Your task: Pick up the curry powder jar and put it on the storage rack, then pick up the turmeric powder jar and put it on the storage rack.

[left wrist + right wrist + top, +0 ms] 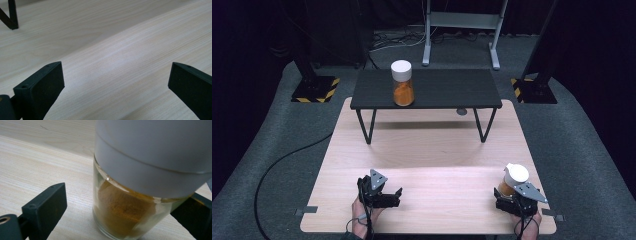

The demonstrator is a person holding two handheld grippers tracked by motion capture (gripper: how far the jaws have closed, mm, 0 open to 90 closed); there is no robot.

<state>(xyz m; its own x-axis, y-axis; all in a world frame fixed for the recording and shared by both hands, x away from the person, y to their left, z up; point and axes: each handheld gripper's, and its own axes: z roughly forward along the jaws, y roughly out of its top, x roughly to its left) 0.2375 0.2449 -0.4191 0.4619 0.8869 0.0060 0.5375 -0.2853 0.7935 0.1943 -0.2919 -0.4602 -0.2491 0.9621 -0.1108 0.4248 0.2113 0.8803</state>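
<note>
A glass jar of orange powder with a white lid stands near the table's front right corner. My right gripper is open around it. In the right gripper view the jar sits between the jaws, with a gap to the left jaw and the right jaw close against the glass. A second jar of the same kind stands upright on the left part of a small black shelf. My left gripper rests low at the front left, open, with bare wood between its fingers.
The black shelf stands on thin legs at the back of the light wooden table. Grey carpet surrounds the table, with a black cable on the left and stand bases behind.
</note>
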